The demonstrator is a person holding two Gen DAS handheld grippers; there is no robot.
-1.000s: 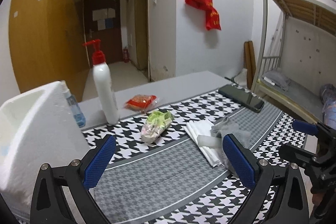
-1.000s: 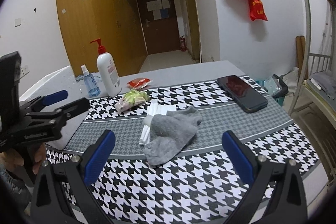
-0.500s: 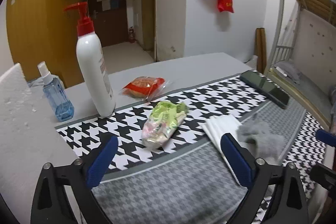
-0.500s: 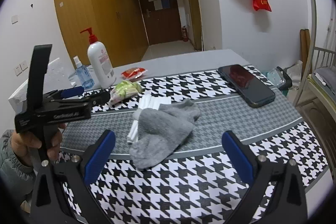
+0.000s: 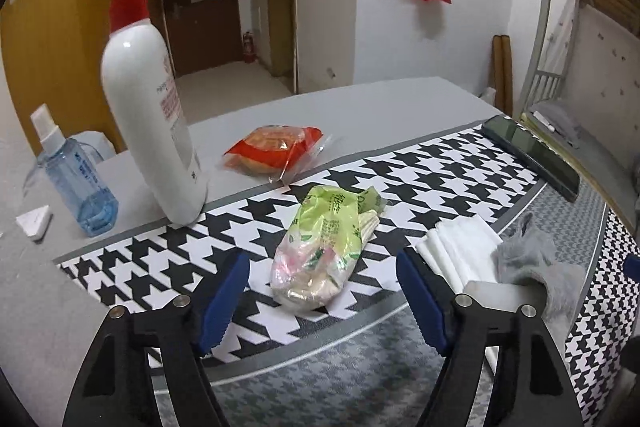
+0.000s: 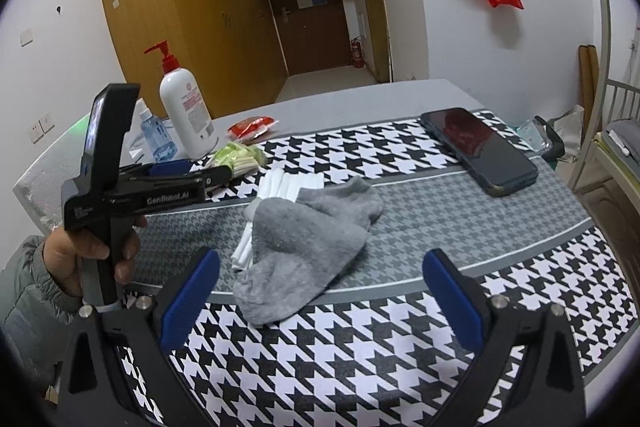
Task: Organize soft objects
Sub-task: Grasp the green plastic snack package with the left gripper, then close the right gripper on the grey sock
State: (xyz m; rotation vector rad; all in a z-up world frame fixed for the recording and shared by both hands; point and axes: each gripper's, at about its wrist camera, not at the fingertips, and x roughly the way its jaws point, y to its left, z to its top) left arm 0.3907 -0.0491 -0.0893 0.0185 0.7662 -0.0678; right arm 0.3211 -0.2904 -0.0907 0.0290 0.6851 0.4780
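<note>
The green packet (image 5: 326, 247) lies just ahead of the left gripper (image 5: 322, 301), long axis along its reach; the jaws, closing in, grip nothing yet. The right gripper (image 6: 320, 301) gapes empty.

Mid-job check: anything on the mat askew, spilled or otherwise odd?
Nothing spilled or damaged. The grey sock lies crumpled, draped over the stack of white folded cloths, which is fanned rather than squared. The green snack packet lies crooked on the mat.

Even, soft indoor light; both views are sharp, with dark fisheye corners, curved edges and a dim central hallway.
</note>
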